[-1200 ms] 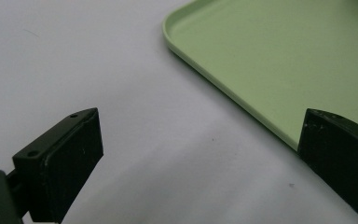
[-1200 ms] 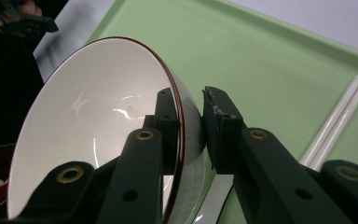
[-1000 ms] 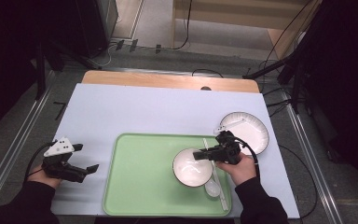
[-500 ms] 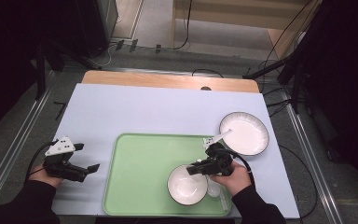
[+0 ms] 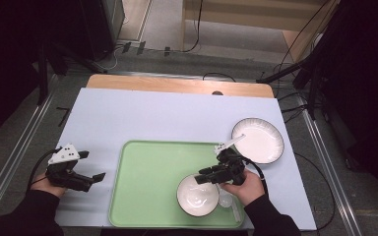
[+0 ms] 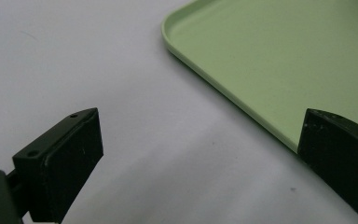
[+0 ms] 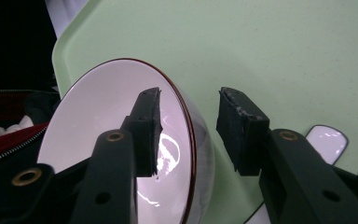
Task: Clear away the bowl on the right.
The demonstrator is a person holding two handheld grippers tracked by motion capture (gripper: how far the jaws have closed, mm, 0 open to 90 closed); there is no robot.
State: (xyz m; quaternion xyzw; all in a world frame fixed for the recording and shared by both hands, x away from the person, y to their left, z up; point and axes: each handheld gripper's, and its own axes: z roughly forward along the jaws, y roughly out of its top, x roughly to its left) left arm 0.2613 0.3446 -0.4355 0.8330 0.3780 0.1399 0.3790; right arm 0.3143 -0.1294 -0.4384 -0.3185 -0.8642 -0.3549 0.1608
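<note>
high view: the white bowl (image 5: 197, 195) sits on the green tray (image 5: 147, 187), at the tray's near right corner, with a spoon (image 5: 225, 200) just beside it on the tray's right edge. the right gripper (image 5: 207, 177) hangs over the bowl's far rim, and its jaws have just been opening. this looks like the release step, the bowl set down on the tray; the next move calls for lifting clear without dragging the rim. a white plate (image 5: 257, 140) lies off the tray, past its far right corner. the left gripper (image 5: 91, 180) rests just off the tray's left edge, jaws spread, holding nothing.

left gripper view: here the jaws stand wide apart over bare table, the tray's (image 6: 261, 60) rounded corner ahead of them.

right gripper view: what the high view cannot settle shows here: the bowl's (image 7: 98, 135) rim stands between the jaws, the inner pad in the bowl, the outer pad clear of the wall with tray showing in the gap. the spoon (image 7: 326, 140) peeks out beside the outer jaw.
</note>
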